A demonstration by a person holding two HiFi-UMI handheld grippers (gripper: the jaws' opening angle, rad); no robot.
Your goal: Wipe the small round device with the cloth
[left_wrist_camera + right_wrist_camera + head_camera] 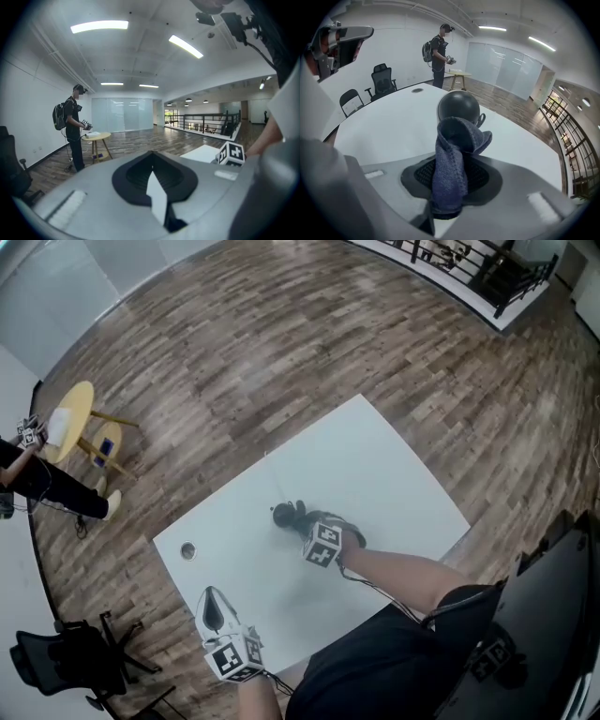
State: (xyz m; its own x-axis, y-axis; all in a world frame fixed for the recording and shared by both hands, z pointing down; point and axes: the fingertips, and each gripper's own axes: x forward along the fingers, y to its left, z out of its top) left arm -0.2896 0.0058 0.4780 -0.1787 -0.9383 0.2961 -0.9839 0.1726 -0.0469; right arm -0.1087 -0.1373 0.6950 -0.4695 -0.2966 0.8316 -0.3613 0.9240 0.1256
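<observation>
Nearest, two grippers. Left gripper [215, 604] over the near edge of one white table [394, 474], jaws closed together, nothing between. Right gripper [312, 524] clamped on one dark blue cloth [452, 159], folded upward. Just beyond the cloth, one small round black device [458, 107], mid-table. Farther left, one small disc [187, 550]. Across the floor, one yellow round table [77, 413] with one person [439, 54] beside it.
</observation>
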